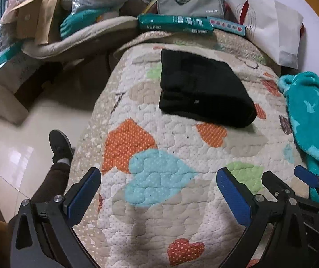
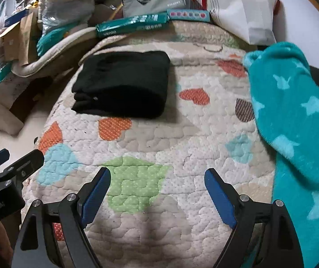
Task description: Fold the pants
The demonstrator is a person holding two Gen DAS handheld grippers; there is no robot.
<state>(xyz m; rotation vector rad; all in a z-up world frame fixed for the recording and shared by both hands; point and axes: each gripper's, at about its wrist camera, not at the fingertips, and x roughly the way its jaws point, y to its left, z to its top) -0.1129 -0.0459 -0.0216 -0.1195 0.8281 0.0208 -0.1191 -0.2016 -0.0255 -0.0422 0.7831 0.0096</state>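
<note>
1. Lying folded into a thick rectangle, black pants (image 1: 204, 89) sit on the far half of a quilted bedspread (image 1: 170, 212), well ahead of both grippers and touching neither.
2. Left gripper (image 1: 159, 192): jaws spread wide, blue pads facing each other across bare quilt over a light-blue heart patch; nothing is held. The pants lie ahead of it and slightly to its right.
3. Right gripper (image 2: 157, 192): jaws likewise spread wide and holding nothing, poised over a green heart patch. The pants (image 2: 123, 84) lie ahead of it and to its left.
4. Left edge: the bedspread falls away to a pale glossy floor (image 1: 14, 147), where a dark shoe (image 1: 60, 145) stands just beside the bed. The near left corner of the pants lies close to this drop in the right wrist view.
5. Open room, centre: a broad band of bare quilt separates the grippers from the near folded edge of the pants, and more bare quilt runs to the right of the pants.
6. Far edge: two teal flat packages (image 1: 175, 23) lie along the head of the bed, just beyond the pants, with a grey bag (image 1: 190, 2) upright behind them and a white pillow (image 1: 268, 26) to their right.
7. Right edge: a teal star-patterned blanket (image 2: 297, 120) drapes along the side of the bed, apart from the pants and just beside the right gripper's right finger.
</note>
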